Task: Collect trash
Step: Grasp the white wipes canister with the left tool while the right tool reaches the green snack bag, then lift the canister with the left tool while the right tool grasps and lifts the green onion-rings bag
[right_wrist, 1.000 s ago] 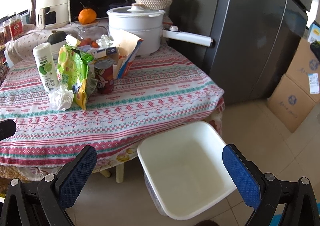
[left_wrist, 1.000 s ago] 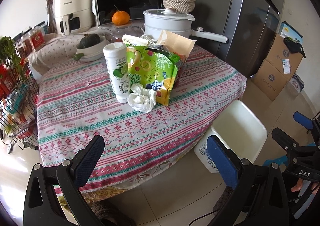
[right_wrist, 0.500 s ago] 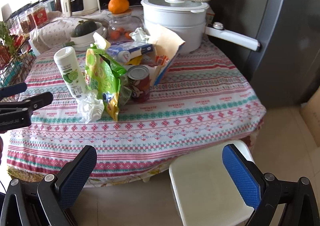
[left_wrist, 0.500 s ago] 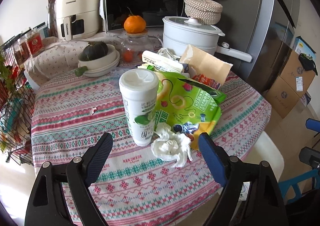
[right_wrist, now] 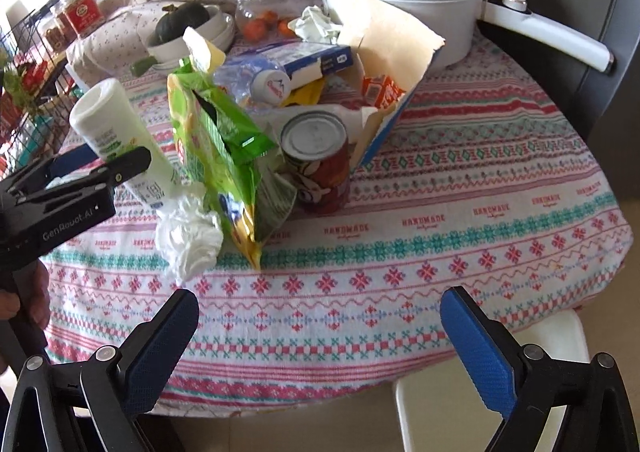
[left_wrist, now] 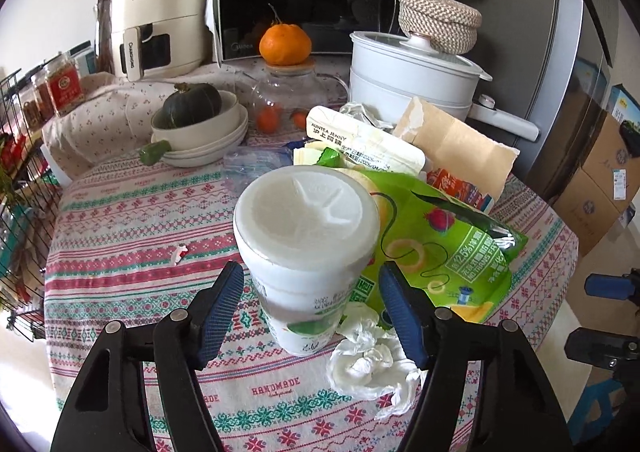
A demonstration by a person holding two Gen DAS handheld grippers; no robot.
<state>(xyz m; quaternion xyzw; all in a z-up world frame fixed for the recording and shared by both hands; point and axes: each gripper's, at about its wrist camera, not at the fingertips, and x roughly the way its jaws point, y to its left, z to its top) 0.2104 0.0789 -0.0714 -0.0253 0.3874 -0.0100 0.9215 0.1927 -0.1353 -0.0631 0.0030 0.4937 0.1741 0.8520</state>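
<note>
Both tongs had swung in over the desk: the left tongs, closing, straddled the white bottle ungripped and might topple it onto the crumpled tissue, while the right tongs hung apart, empty.

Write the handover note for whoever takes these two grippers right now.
Left gripper: fingers around the white bottle, just been closing, pads not yet pressing.
Right gripper: open, empty, over the table's near edge.
Trash still heaped on the tablecloth: green snack bag, crumpled tissue, red can, torn carton.
White bin on the floor beside the table.
Nothing visibly collected yet; everything is left.
</note>
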